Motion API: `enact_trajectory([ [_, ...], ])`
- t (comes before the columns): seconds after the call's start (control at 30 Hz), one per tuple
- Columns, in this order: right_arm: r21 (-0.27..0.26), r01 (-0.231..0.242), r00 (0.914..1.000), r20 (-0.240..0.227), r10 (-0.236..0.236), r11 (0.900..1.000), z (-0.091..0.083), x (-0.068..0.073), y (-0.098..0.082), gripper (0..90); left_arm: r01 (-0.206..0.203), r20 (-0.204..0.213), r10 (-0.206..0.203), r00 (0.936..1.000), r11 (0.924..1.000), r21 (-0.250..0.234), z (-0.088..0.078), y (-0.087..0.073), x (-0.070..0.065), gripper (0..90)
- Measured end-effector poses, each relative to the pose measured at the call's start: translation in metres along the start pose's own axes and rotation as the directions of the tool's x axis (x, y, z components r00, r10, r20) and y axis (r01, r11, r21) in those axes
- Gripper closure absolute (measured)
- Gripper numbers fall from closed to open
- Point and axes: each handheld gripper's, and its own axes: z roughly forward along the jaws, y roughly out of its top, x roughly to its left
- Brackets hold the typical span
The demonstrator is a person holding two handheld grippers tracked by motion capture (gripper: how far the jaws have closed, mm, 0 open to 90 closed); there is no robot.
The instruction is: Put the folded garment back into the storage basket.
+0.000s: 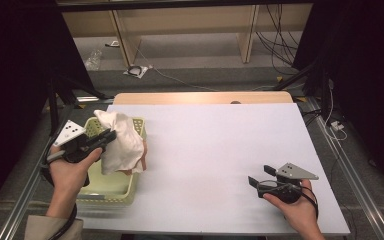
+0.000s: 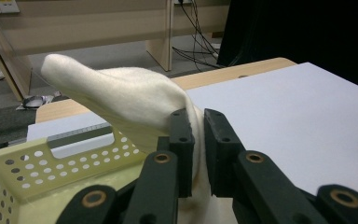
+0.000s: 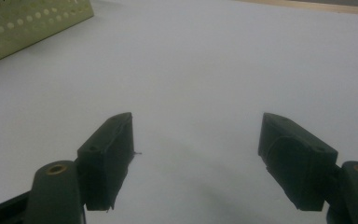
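A cream-white cloth (image 1: 121,141) hangs over the pale green perforated basket (image 1: 111,190) at the table's left. My left gripper (image 1: 111,135) is shut on the cloth and holds it above the basket. In the left gripper view the cloth (image 2: 121,100) is pinched between the two black jaws of the left gripper (image 2: 199,122), one end sticking up and away. The basket rim (image 2: 51,163) lies below it. My right gripper (image 1: 260,176) rests low over the white table at the front right, open with nothing between its fingers. The right gripper (image 3: 196,135) points across the bare surface.
The white tabletop (image 1: 220,150) stretches between the two hands. A corner of the basket (image 3: 28,23) shows far left in the right gripper view. Beyond the table stand wooden furniture legs (image 1: 247,35), cables (image 1: 280,35) on the floor and black stands at both sides.
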Motion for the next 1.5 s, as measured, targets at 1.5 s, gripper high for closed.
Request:
enact_trajectory([
  [1.5,0.005,0.003,1.0,0.0,-0.003,1.0,0.0,0.0,0.0,27.5,0.045,0.004,-0.045,0.999,0.9971,0.061,-0.004,-0.009,0.019,81.9],
])
